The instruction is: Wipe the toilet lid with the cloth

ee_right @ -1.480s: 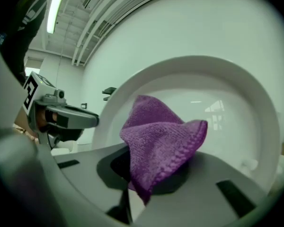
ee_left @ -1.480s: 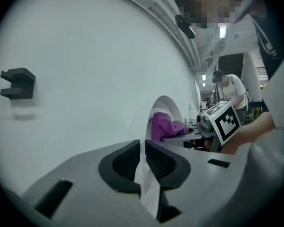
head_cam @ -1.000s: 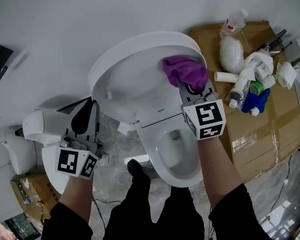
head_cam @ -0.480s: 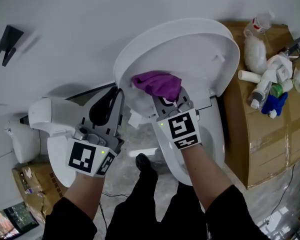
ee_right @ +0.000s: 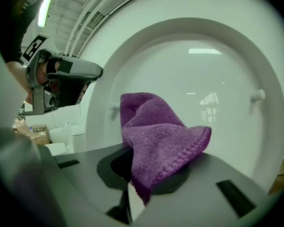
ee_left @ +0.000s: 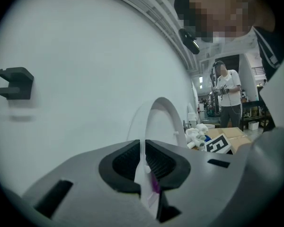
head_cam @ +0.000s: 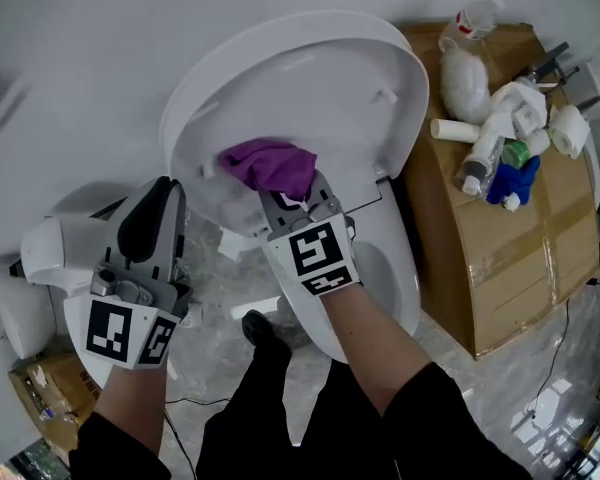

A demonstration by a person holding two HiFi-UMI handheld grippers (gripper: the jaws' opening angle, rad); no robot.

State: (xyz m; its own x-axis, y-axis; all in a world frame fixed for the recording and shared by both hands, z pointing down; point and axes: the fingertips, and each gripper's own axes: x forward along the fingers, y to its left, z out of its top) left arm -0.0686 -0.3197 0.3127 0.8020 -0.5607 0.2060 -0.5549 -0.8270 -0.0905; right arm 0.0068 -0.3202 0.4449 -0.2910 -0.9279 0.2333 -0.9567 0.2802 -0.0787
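The white toilet (head_cam: 395,278) stood open, most of its bowl hidden behind the right forearm. Its toilet lid (head_cam: 310,98) was raised against the wall, inner face toward the person. Just right of the toilet, a closed cardboard box (head_cam: 500,228) carried a heap of bottles (head_cam: 495,148) and white plastic pieces on its top, with a blue item (head_cam: 513,186) among them. A second white fixture (head_cam: 50,253) sat at the left.

The wall (head_cam: 90,48) was plain white and the floor (head_cam: 220,278) grey and glossy.

The right gripper (head_cam: 290,200) pointed nearly level at the lid's inner face, its jaws clamped on the purple cloth (head_cam: 270,165), which lay bunched against the lid's lower left part. The left gripper (head_cam: 166,196) also pointed nearly level, and its jaws stood narrow, pinching the lid's left rim edge-on.
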